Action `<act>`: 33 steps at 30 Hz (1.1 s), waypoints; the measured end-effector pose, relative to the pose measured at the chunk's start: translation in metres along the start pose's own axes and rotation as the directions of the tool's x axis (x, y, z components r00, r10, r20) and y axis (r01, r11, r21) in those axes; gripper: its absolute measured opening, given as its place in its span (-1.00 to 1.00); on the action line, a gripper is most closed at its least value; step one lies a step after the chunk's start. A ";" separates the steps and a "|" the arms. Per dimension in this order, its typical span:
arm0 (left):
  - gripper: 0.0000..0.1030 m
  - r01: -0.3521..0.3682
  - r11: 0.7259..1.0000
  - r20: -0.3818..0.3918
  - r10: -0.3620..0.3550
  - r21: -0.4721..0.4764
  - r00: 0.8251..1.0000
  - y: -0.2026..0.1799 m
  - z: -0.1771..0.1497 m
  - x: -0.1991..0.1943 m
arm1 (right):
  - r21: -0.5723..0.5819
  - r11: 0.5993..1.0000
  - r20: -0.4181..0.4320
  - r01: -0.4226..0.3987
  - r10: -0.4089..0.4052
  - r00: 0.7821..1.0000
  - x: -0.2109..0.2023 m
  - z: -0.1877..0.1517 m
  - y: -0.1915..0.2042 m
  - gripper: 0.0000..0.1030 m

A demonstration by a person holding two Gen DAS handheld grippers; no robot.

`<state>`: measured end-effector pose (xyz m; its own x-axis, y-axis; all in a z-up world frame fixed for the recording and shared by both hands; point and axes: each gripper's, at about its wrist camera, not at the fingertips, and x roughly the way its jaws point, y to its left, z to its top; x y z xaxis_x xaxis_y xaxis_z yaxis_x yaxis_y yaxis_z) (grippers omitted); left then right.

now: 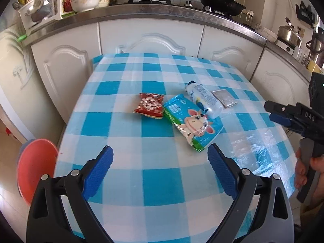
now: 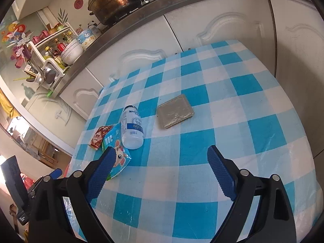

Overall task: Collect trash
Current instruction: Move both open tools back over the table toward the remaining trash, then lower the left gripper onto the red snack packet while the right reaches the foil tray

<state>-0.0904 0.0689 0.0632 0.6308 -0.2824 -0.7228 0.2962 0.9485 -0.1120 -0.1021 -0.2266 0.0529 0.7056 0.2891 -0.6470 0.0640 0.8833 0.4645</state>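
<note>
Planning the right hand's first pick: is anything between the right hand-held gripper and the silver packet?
Nothing visible. The right hand-held gripper is open over bare tablecloth, and the silver packet lies ahead, apart from the bottle.

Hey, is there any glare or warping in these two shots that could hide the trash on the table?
Left wrist view: glare on the tablecloth, clear of the bottle; fisheye bends the counter. Right wrist view: even light, silver packet sharp, edges warped.
</note>
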 end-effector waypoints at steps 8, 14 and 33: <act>0.84 0.088 0.996 -0.070 -0.089 -0.028 0.994 -0.027 0.008 0.043 | 0.026 1.000 -0.009 -0.007 0.007 1.000 0.016 0.002 -0.016 0.76; 0.84 0.090 0.993 -0.089 -0.097 -0.082 0.991 -0.037 0.013 0.063 | 0.016 0.999 -0.004 0.034 -0.034 0.999 0.029 0.014 -0.024 0.76; 0.84 -0.064 0.995 -0.032 0.062 -0.081 0.998 0.030 0.054 0.090 | -0.244 0.959 -0.070 0.144 -0.166 0.984 0.090 0.043 0.000 0.76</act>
<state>0.0138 0.0640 0.0321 0.6249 -0.2186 -0.7495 0.1959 0.9732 -0.1205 -0.0079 -0.2161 0.0210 0.6340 0.1638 -0.7558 -0.0094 0.9789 0.2042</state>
